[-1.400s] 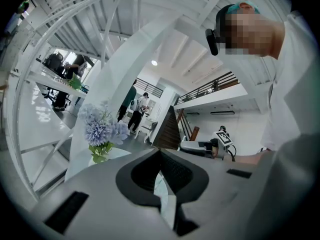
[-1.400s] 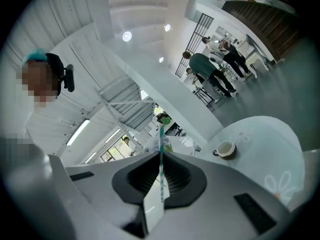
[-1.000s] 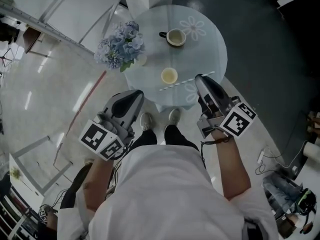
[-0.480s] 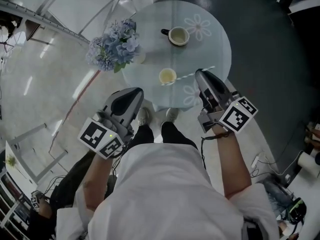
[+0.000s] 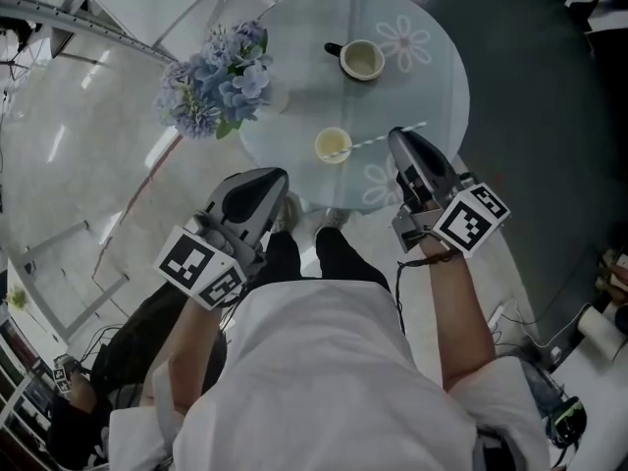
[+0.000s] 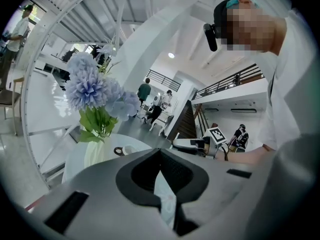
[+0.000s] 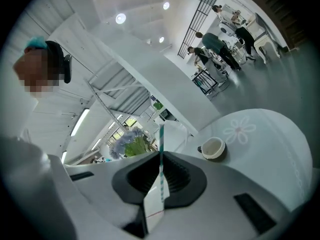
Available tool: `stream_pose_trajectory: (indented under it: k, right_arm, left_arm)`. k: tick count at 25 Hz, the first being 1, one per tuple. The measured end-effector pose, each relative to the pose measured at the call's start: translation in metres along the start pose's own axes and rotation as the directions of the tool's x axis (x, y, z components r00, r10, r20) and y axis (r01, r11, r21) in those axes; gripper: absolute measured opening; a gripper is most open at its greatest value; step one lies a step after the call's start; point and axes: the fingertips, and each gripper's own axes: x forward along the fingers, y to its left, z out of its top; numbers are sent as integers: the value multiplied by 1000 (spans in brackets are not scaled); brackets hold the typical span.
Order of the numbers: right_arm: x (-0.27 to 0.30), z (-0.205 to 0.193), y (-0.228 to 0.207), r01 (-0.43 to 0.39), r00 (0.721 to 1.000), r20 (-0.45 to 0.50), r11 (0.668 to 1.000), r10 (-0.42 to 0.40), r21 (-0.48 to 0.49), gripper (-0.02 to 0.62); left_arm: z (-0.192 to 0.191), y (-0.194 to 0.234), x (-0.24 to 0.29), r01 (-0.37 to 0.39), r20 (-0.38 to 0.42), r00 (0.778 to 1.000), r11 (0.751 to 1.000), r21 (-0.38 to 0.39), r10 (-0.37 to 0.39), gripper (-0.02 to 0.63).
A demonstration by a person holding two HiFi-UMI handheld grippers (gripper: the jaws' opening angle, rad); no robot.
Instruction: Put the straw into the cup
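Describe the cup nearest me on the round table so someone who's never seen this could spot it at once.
Find the round glass table with white flower prints, next to the blue bouquet. Two cups stand on it; this cup is the small one nearer the person, where the straw ends. Unlike the mug farther back, it has no handle.

We've got a round pale-blue glass table (image 5: 437,91) printed with white daisies, carrying a cream mug with a dark handle (image 5: 361,60) toward its far side, a small yellowish cup (image 5: 333,145) near the front edge, and a pale vase of blue flowers (image 5: 221,77) at its left rim.
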Motion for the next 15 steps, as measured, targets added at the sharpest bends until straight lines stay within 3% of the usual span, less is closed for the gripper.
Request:
stream_pose_trajectory:
  k: [15]
  right_arm:
    - [26, -29, -43, 23, 997, -72, 1000, -24, -14, 38]
  left_arm:
    - [-40, 30, 24, -29, -52, 998, 998, -56, 26, 21]
